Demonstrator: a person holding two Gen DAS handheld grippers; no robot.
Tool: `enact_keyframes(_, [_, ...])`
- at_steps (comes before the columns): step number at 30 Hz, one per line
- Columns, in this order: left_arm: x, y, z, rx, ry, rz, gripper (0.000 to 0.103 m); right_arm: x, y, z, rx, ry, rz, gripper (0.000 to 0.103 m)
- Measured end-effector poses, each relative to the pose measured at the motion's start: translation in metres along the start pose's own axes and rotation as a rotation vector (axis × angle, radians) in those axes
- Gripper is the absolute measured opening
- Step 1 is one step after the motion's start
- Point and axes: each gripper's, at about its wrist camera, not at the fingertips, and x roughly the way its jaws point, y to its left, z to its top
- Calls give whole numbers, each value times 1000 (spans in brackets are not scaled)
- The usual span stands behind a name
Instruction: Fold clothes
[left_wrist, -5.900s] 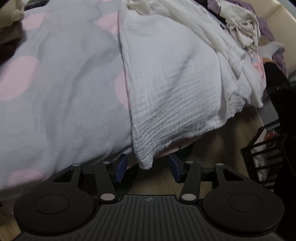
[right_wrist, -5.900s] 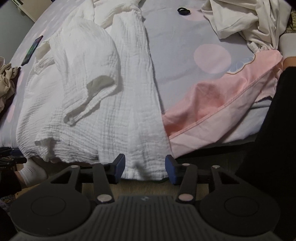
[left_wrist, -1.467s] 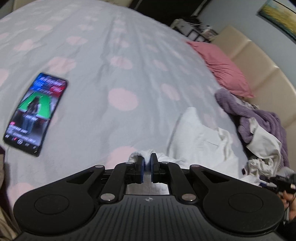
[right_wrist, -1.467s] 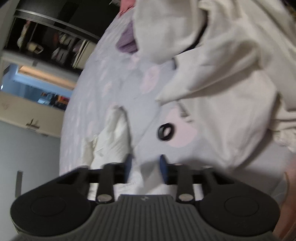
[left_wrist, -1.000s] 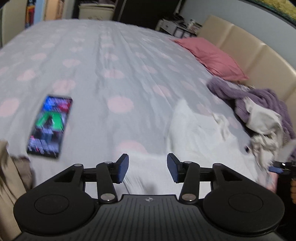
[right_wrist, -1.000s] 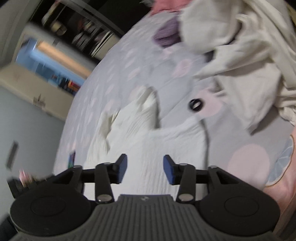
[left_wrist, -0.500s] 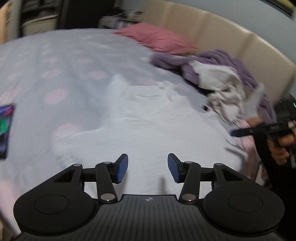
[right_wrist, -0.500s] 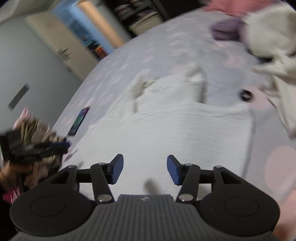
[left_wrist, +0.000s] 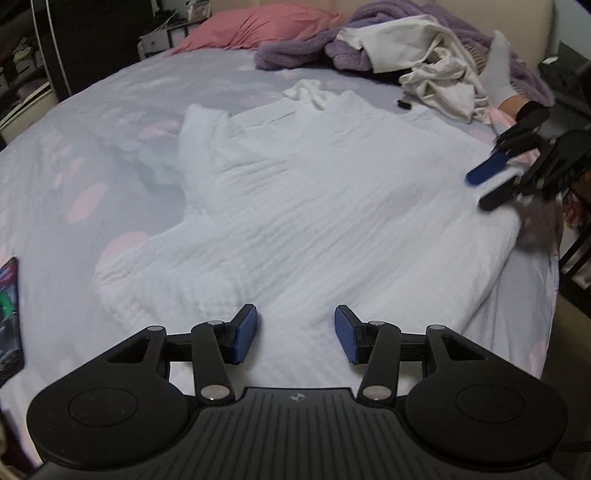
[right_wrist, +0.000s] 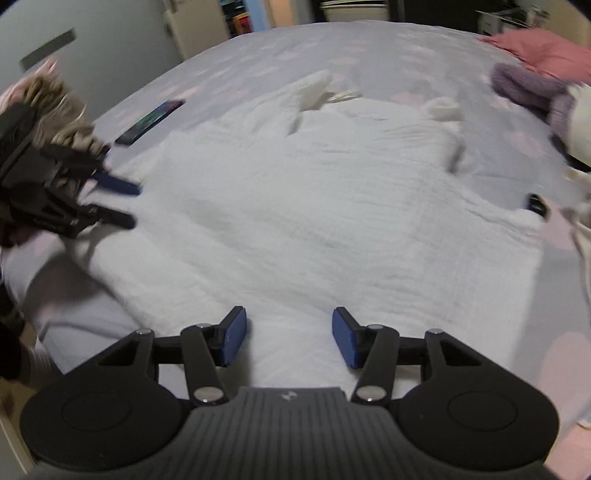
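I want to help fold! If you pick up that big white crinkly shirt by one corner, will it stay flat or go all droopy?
Probably droopy: the white shirt lies soft and wrinkled on the bed, its sleeve already bunched. It looks light, so pushing would likely rumple it rather than slide it.

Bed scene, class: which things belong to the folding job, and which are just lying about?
For the job:
white garment
left claw
right claw

Lying about:
phone
pink pillow
purple blanket
cream clothes
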Motion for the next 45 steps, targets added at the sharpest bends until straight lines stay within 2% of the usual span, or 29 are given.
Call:
enact_keyframes(3, [-11,15,1,-48,-2,61,46,-9,-12,2,79,-32,-20,56])
enact_keyframes(7, [-28,34,0,-164,-44,73,46,-20,-27,4,189,-81,-38,56])
enact_keyframes(10, [-32,37,1,-211,-49,57,47,-26,-34,6,256,-111,-48,57])
enact_keyframes(15, [-32,36,2,-223,-45,35,47,-21,-23,12,235,-99,-45,59])
enact_keyframes(20, [-30,36,8,-224,-49,23,48,-23,-28,13,247,-98,-53,60])
enact_keyframes(22, [-34,43,21,-243,-81,2,48,-25,-36,26,256,-106,-37,60])
enact_keyframes(24, [-35,54,39,-273,-119,-25,55,-22,-50,48,272,-104,-10,63])
enact_keyframes(26, [-19,71,60,-321,-114,-46,63,-18,-64,70,287,-101,16,69])
enact_keyframes(31, [25,115,112,-437,-101,-94,63,-6,-101,123,333,-95,84,69])
enact_keyframes(33, [51,136,126,-475,-91,-109,63,12,-122,139,378,-94,113,69])
enact_keyframes(36, [89,165,143,-513,-79,-183,61,43,-152,155,434,-59,158,69])
enact_keyframes(38, [110,180,152,-518,-65,-231,61,65,-171,165,469,-32,189,69])
enact_keyframes(40, [132,191,156,-530,-19,-284,60,84,-189,171,511,-8,210,69])
enact_keyframes(41, [143,195,158,-536,4,-309,52,93,-197,174,533,2,218,69])
enact_keyframes(42, [151,198,158,-539,25,-334,49,101,-204,175,554,13,233,68])
enact_keyframes(45, [168,200,158,-521,55,-396,47,121,-215,177,584,30,317,63])
